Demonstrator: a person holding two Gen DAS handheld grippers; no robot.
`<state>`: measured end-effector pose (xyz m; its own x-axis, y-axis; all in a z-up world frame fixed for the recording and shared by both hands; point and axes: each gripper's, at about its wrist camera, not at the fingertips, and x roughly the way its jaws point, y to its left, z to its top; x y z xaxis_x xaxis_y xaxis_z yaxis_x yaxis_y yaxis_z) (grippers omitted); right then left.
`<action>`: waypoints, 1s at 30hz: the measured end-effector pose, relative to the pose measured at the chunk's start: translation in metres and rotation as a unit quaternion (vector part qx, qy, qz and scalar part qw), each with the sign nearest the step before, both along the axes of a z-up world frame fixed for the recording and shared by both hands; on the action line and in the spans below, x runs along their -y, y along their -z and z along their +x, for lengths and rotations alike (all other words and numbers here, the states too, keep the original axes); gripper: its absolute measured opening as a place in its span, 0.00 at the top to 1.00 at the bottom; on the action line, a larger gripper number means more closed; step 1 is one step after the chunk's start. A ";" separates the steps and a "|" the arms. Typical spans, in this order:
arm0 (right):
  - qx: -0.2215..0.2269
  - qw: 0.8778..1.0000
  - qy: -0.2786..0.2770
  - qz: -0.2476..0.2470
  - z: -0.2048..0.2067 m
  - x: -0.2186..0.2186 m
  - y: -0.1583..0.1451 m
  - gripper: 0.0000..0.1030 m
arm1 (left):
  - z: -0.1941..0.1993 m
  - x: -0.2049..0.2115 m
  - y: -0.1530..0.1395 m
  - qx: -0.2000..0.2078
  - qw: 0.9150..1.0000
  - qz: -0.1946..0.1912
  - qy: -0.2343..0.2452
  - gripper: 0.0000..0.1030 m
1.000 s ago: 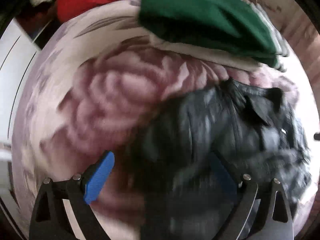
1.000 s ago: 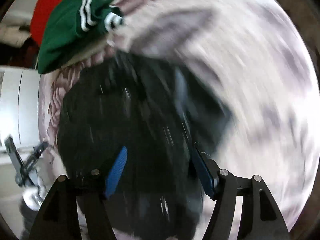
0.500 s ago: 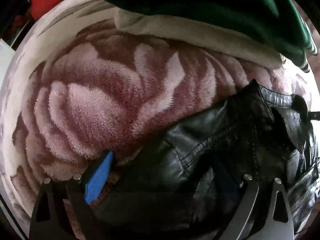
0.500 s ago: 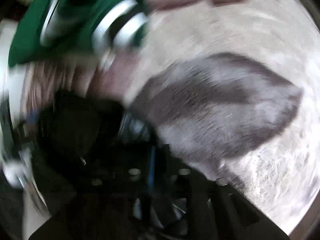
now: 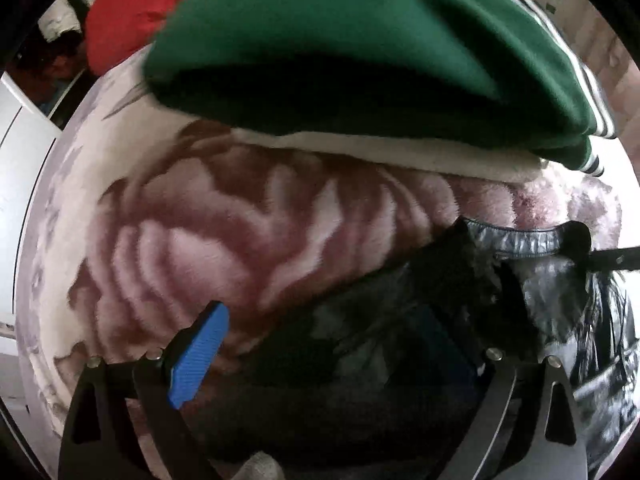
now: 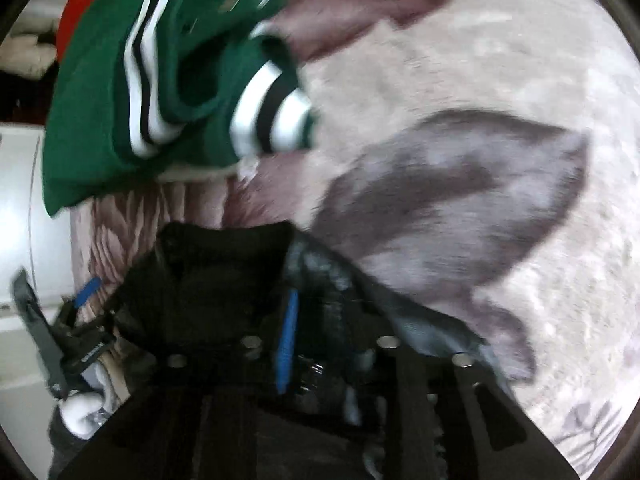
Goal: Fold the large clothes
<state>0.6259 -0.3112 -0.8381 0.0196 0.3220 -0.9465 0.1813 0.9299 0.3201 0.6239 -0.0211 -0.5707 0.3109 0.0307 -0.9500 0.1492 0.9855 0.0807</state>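
Left wrist: my left gripper [image 5: 320,344] spread wide over the black jacket [image 5: 400,340] on the floral blanket [image 5: 240,240], one blue pad [image 5: 198,354] clear of the leather; green garment [image 5: 360,40] stacked beyond, red one [image 5: 128,8] behind. Right wrist: my right gripper [image 6: 292,340] clenched on the jacket [image 6: 224,280] collar, green garment [image 6: 160,80] just past it, left gripper [image 6: 80,320] at the jacket's far edge.

Right tool [image 6: 292,344], jaws wide a second ago, now pinched on black leather jacket [image 6: 224,280] collar, pulled back from green striped sweater [image 6: 168,92]; left tool [image 5: 320,344] drawn back too, sweater less overhead.
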 end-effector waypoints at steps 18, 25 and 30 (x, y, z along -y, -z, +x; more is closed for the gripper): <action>0.006 0.997 0.080 -0.016 -0.093 0.064 -0.062 0.36 | -0.051 0.003 -0.083 0.035 0.998 -0.058 -0.008 0.03; -0.042 0.982 0.179 0.028 -0.239 0.155 -0.071 0.36 | -0.184 0.105 -0.098 -0.035 0.996 -0.080 0.023 0.03; -0.076 0.972 0.217 0.052 -0.319 0.196 -0.054 0.36 | -0.297 0.188 -0.057 -0.140 0.985 -0.091 0.043 0.03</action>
<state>0.3070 -0.5075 -0.7839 0.0374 0.4079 -0.9123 0.6011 0.7201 0.3466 0.3274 -0.2093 -0.5142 0.0291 -0.1635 -0.9861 0.2247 0.9624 -0.1529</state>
